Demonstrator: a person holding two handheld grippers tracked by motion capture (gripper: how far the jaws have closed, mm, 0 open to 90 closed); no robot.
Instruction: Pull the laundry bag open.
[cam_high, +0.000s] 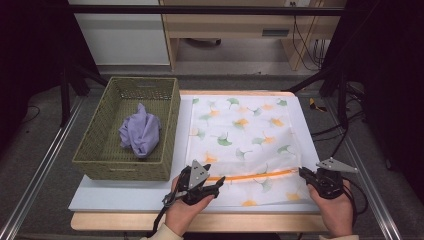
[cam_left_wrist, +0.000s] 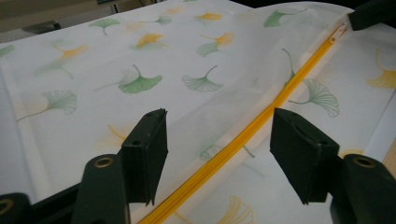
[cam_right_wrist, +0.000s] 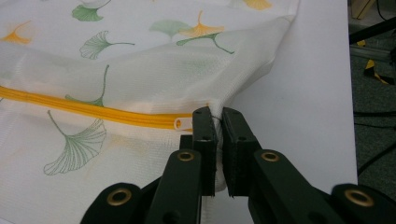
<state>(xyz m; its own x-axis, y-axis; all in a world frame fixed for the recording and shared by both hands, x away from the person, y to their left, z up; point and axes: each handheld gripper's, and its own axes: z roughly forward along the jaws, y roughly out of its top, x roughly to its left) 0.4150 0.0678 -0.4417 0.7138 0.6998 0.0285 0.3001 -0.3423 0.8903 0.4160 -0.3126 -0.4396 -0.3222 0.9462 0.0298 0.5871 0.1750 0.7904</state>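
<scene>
Down at the table's near edge, the right gripper (cam_right_wrist: 218, 119) is pinched tight on the fabric at the right end of the mesh bag (cam_high: 240, 130), just beside the zipper pull (cam_right_wrist: 183, 123). The left gripper (cam_left_wrist: 218, 149) stands spread, its jaws straddling the yellow zipper (cam_left_wrist: 243, 137) without touching it, so nothing is gripped on that side. From there the zipper's long axis runs level across the bag's near edge toward the right gripper, so the pull lies at the far end, nearer the right hand (cam_high: 336, 212); well left sits the wicker basket (cam_high: 95, 145) holding a purple cloth (cam_high: 140, 131).
</scene>
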